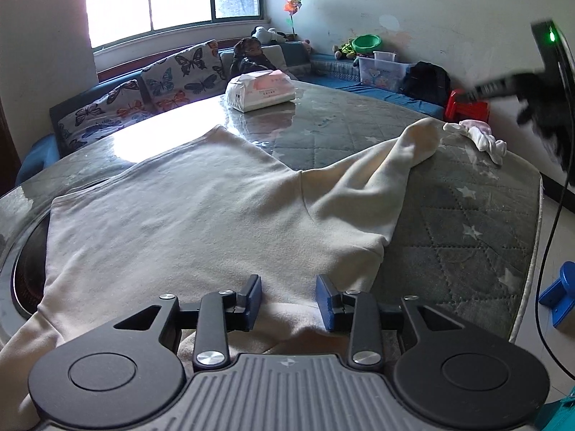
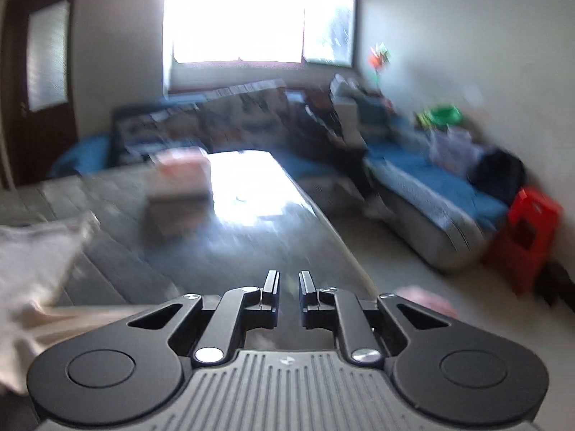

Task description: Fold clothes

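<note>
A cream long-sleeved top [image 1: 201, 208] lies spread on the glass-covered table [image 1: 467, 215], one sleeve [image 1: 402, 151] stretched toward the far right. My left gripper [image 1: 288, 298] is open just above the top's near edge, holding nothing. My right gripper [image 2: 289, 289] is open with a narrow gap and empty, above the table's right edge; that view is motion-blurred. The cream top [image 2: 32, 273] shows at its left. The other gripper appears blurred at the upper right of the left wrist view [image 1: 539, 72].
A tissue pack [image 1: 260, 91] sits on the far side of the table. A small white and pink garment [image 1: 481, 136] lies at the far right edge. Sofas with butterfly cushions [image 1: 172, 72], a red stool [image 2: 528, 230] and a blue stool [image 1: 560, 294] surround the table.
</note>
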